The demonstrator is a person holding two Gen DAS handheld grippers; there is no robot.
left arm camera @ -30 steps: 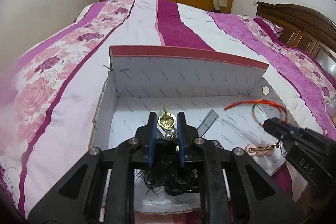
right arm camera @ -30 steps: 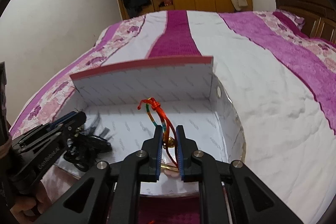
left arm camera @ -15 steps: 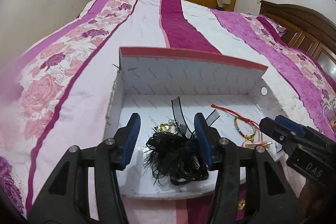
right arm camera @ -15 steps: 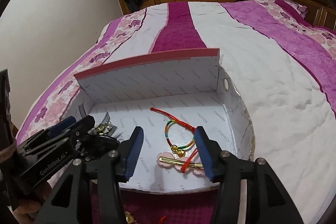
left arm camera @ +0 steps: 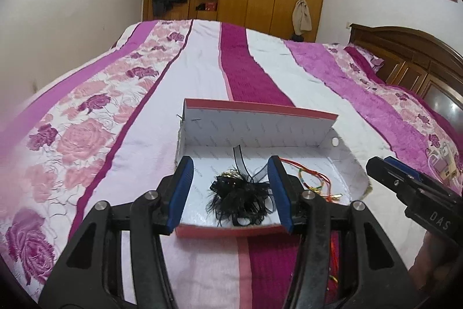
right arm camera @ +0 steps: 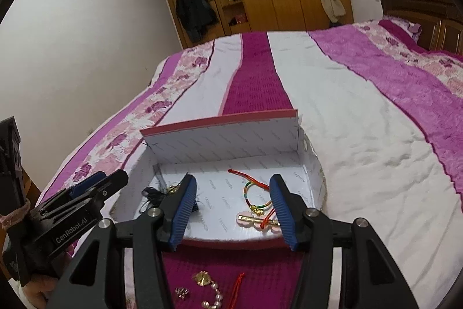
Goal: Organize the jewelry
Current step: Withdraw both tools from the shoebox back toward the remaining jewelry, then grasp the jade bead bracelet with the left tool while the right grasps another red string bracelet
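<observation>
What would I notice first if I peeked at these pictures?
A white box sits on a bright pink striped bed. Inside it lie a fluffy black hairpiece on the left and a rainbow bracelet on the right. More jewelry waits on the bed in front of the box.

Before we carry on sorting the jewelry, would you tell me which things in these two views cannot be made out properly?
- Pearl piece on the bedspread: right wrist view, cut off by the bottom edge.
- Gold piece beside the black feather clip in the box: left wrist view, mostly hidden by feathers.
- Hair clip: right wrist view, one end behind a right finger.
</observation>
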